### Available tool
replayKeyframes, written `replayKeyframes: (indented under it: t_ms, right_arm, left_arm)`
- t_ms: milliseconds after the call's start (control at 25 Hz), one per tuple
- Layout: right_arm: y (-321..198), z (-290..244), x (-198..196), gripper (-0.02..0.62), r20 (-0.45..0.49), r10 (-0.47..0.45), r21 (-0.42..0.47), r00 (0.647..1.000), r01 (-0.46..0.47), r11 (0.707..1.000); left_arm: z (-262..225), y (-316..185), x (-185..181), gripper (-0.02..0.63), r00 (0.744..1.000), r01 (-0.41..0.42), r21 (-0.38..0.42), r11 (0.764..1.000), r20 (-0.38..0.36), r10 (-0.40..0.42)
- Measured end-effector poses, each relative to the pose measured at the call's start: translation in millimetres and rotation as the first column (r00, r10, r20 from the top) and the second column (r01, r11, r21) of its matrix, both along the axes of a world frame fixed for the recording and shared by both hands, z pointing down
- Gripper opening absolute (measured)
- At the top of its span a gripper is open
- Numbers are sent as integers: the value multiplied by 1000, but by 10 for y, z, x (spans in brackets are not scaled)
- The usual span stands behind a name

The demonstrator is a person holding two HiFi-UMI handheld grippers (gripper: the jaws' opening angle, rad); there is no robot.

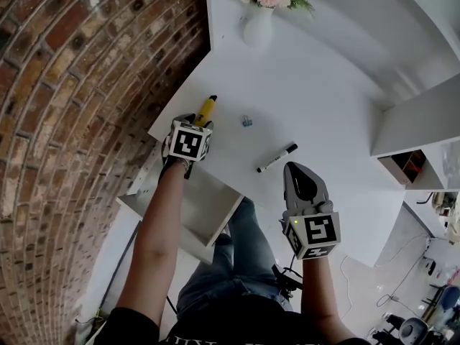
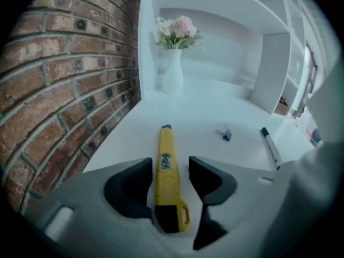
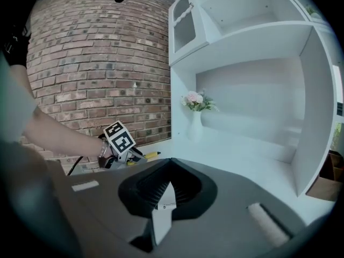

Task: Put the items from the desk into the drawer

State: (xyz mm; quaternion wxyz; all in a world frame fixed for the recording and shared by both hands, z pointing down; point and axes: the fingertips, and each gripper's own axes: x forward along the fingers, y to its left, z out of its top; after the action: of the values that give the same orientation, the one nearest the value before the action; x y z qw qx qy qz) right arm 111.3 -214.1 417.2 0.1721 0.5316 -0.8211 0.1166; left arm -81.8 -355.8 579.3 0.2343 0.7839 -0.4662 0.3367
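- Brick wall (image 1: 72,85) fills the 9 o'clock side of the head view, with the white desk (image 1: 323,99) butted against it.
- Open white drawer (image 1: 205,207) hangs below the desk's near-left edge, at 6 o'clock from the left gripper. Nothing can be seen in the part that shows.
- Left gripper (image 2: 170,164) is tipped down over the desk's left edge. Its jaws are apart and straddle the tail half of the yellow utility knife (image 1: 207,107). The left pad sits right beside the handle, and a gap shows on the right pad's side, so it's not clamped.
- Knife lies flat on the desk, nose pointing to 12 o'clock away from the gripper, near the wall-side edge.
- Blue binder clip (image 1: 246,121) is on the desk at 3 o'clock from the knife, apart from it.
- White vase of pink flowers (image 1: 259,24) stands upright at the desk's 12 o'clock end.
- Black-capped marker (image 1: 277,158) lies at 5 o'clock from the clip, slanted.
- Right gripper (image 1: 296,169) is at 5 o'clock from the marker and not touching it. Its jaws are together with nothing held.
- White shelf unit (image 1: 424,117) is at 3 o'clock.
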Motion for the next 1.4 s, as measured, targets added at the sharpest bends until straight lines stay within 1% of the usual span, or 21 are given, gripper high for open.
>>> replayKeyframes:
  t_ms: [80, 240, 280, 320, 480, 680, 800, 1000, 1080, 1280, 1400]
  right_arm:
    - [22, 29, 13, 3, 4, 3, -6, 1000, -3, 1000]
    - [55, 59, 50, 3, 17, 19, -9, 1000, -19, 1000]
    - [66, 65, 49, 3, 21, 23, -11, 1000, -23, 1000]
    - [84, 70, 42, 3, 25, 26, -13, 999, -25, 1000]
    - [184, 41, -15, 3, 44, 18, -14, 999, -17, 1000]
    - [307, -46, 19, 5, 49, 40, 1, 998, -40, 999]
    - [423, -82, 21, 5, 53, 54, -8, 997, -54, 999]
    - [642, -170, 28, 5, 53, 72, 4, 996, -72, 997]
    - [739, -217, 13, 5, 57, 74, 22, 996, -76, 997]
    - [990, -294, -65, 6, 74, 64, 36, 995, -67, 997]
    - [1110, -335, -129, 6, 70, 50, 48, 996, -53, 997]
  left_arm:
    - [43, 4, -8, 216, 1000, 6, -36, 999, 3, -6]
    - [41, -5, -18, 207, 1000, 3, -66, 998, 11, -2]
    - [38, -15, -27, 177, 1000, 5, -71, 997, 17, -4]
    - [37, -20, -38, 127, 1000, 7, -75, 997, 23, -5]
    - [17, 39, -91, 123, 1000, 7, -78, 997, 28, -5]
    - [-184, 192, -157, 123, 1000, 3, -16, 1000, -17, -3]
    - [-320, 321, -205, 123, 999, 1, 33, 999, -47, 0]
    - [-612, 572, -217, 121, 992, 27, 119, 993, -126, -12]
    - [-719, 698, -236, 121, 989, 36, 148, 988, -145, -14]
    - [-949, 993, -318, 121, 990, 40, 217, 975, -144, -9]
    - [-1043, 1148, -389, 121, 990, 41, 243, 969, -139, -7]
